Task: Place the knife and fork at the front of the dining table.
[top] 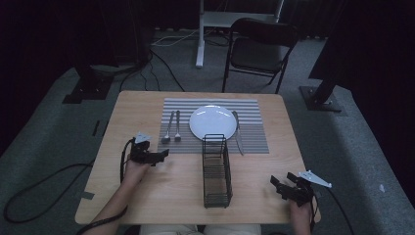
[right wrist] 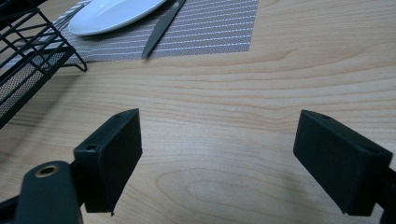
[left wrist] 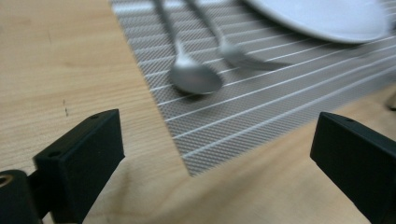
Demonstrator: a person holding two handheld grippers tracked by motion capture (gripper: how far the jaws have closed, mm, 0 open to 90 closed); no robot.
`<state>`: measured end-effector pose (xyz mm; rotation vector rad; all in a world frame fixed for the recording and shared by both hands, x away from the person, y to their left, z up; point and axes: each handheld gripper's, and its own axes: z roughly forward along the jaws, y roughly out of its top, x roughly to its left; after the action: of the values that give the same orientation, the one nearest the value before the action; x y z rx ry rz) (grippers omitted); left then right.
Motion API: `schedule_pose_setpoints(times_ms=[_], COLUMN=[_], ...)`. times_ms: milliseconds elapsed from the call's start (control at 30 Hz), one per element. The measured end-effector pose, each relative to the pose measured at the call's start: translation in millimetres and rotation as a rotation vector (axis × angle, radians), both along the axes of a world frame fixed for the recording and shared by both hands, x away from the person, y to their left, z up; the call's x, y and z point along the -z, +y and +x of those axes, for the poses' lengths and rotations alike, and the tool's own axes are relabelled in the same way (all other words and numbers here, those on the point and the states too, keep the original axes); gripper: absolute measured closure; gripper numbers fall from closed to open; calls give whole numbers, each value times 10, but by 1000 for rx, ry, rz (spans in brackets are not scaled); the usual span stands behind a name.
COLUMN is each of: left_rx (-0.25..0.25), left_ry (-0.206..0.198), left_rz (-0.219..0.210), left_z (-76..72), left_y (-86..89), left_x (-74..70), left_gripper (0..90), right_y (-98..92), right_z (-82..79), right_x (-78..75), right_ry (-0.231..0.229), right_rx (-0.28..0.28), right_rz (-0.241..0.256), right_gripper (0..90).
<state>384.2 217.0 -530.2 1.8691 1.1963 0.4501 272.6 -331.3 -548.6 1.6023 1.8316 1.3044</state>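
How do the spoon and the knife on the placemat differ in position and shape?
The spoon lies left of the white plate, beside the fork; the knife lies alone right of the plate. The spoon ends in a rounded bowl that stays on the placemat, while the knife is a flat, narrow blade whose tip overhangs the mat's near edge. Both are grey metal and point roughly towards the person.
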Motion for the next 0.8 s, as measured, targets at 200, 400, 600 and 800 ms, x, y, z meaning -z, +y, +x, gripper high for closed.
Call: schedule_pose_setpoints(times_ms=[200,400,600,800], left_rx=[19,42,61,82], left_ry=[-49,-78,-120,-126], left_rz=[43,33,1,-15], left_z=[-239,-429,-567,-745], left_y=[-43,-87,-80,-46], left_x=[-30,-27,-31,-16], left_gripper=[26,26,26,26], right_y=[4,11,15,14], right_z=[-10,-20,-30,-33], right_x=[-4,-9,-10,-10], right_ry=[-10,-23,-32,-35], right_rx=[11,21,27,29], right_rz=[-6,-18,-25,-25], right_gripper=[148,147,146,147])
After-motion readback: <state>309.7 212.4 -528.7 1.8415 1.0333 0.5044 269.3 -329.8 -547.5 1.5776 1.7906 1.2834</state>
